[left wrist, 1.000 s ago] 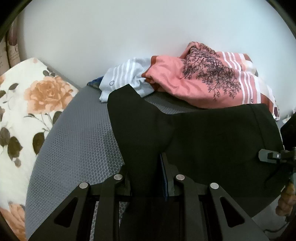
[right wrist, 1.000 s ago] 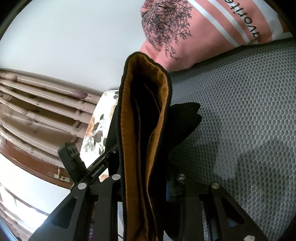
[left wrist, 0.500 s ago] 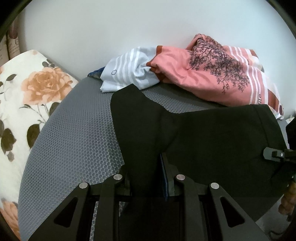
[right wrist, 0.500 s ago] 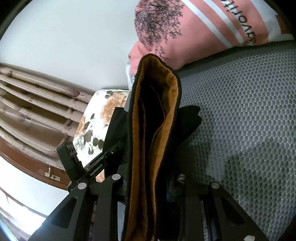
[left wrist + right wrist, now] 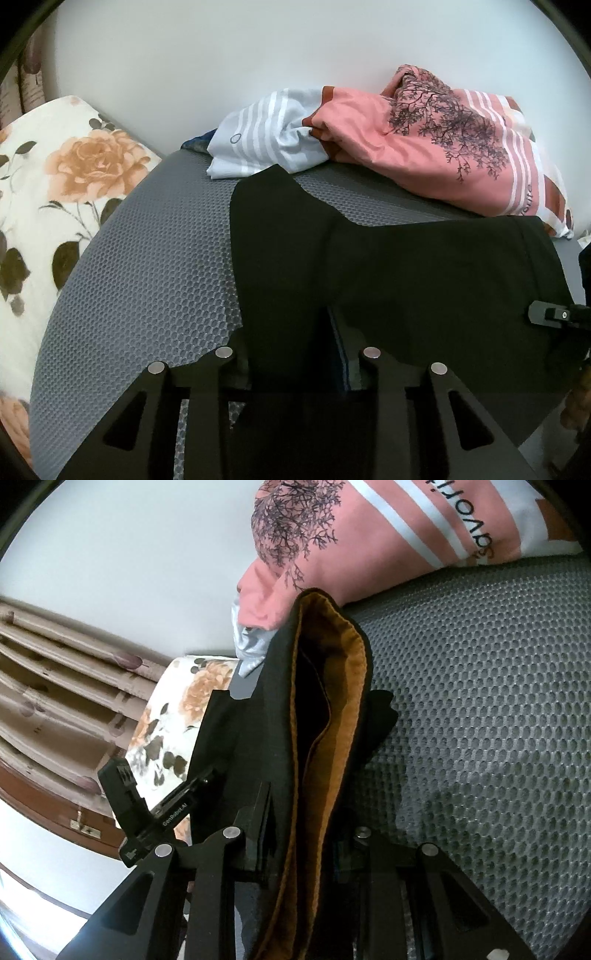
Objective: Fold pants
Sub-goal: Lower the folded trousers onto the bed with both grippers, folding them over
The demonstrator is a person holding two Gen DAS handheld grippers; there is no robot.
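Note:
The black pants point(image 5: 406, 266) lie spread over a grey mesh surface point(image 5: 147, 277). My left gripper point(image 5: 291, 354) is shut on the near edge of the pants, and the cloth runs away from it toward the far side. My right gripper point(image 5: 295, 834) is shut on the pants' waistband point(image 5: 332, 686), which stands up between the fingers and shows its orange-brown lining. The right gripper's tip shows at the right edge of the left wrist view point(image 5: 554, 315). The left gripper shows in the right wrist view point(image 5: 147, 812), to the left.
A pink printed and striped cloth point(image 5: 443, 147) and a pale blue striped cloth point(image 5: 266, 136) are heaped at the far side against a white wall. A floral cushion point(image 5: 55, 192) lies to the left. Curtains point(image 5: 55, 686) hang beyond it.
Both grippers have moved, keeping their hold on the pants. In the left view the surface and the heap now sit lower; in the right view the waistband leans further right.

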